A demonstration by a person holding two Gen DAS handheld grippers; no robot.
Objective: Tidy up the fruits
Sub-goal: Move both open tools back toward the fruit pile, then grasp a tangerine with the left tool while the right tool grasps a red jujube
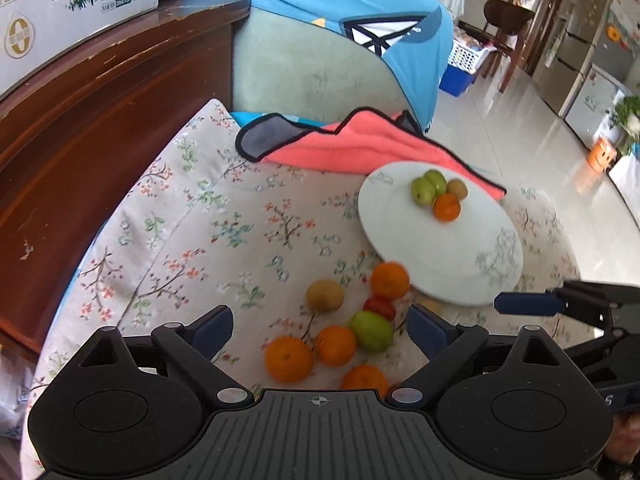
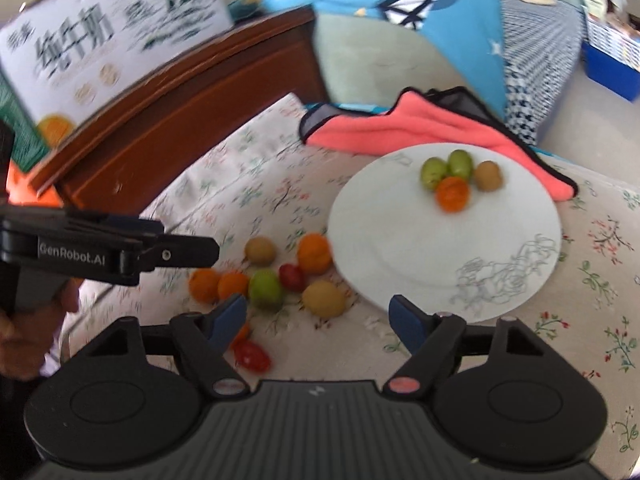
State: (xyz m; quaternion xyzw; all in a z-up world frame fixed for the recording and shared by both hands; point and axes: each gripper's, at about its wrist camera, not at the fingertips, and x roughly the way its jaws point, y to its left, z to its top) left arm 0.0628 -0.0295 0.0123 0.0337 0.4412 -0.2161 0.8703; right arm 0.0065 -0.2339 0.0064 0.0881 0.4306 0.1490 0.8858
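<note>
Mid-sorting: four fruits on plate [image 2: 400, 240], loose fruit [image 2: 264, 288] beside its near edge. Both fingers [image 1: 320, 328] [image 2: 318, 320] wide apart, empty. Next: close on one fruit.

Right wrist view motion-blurred, milk carton [image 2: 116, 36] print unreadable; lowest orange [image 1: 365, 378] half hidden behind left hand-held gripper [image 1: 320, 332] body; red fruit [image 2: 251, 355] partly behind right hand-held gripper [image 2: 320, 320] finger; carton cut off in left view.
</note>
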